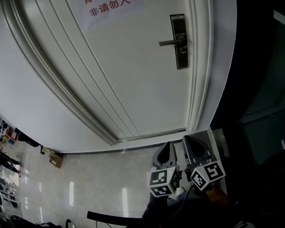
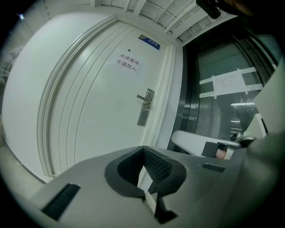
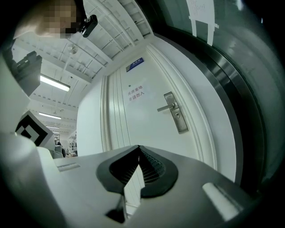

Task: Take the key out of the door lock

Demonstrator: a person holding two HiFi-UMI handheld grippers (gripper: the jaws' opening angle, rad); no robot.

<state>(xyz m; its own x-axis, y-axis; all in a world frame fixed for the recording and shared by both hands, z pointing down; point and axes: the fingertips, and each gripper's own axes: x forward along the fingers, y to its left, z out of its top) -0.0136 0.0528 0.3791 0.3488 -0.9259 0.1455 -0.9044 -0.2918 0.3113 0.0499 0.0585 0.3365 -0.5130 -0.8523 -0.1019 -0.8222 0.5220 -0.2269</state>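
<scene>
1. A white panelled door [image 1: 133, 67] stands shut and fills most of the head view, with its moulded frame running down the right side.
2. A glossy tiled floor [image 1: 89, 187] lies below the door. A small cardboard box [image 1: 55, 159] rests on it near the wall at the left.
3. A dark glass panel [image 2: 227, 102] with taped paper sheets flanks the door on its lock side.
4. The left gripper [image 2: 142, 150] and the right gripper [image 3: 139, 148] hang low and side by side, both aimed up at the door and well apart from it. Each gripper's jaws are pressed together at the tips with nothing between them.
5. Their marker cubes, left [image 1: 162, 181] and right [image 1: 208, 174], sit nearly touching at the bottom of the head view.
6. A paper sign [image 1: 111, 9] with red characters is fixed to the upper door.
7. A metal lock plate [image 1: 179, 55] sits at the door's right edge. Its lever handle [image 1: 171, 42] points left, level.
8. The key cannot be made out at this size. The keyhole area lies on the plate just below the lever, far from both grippers.
</scene>
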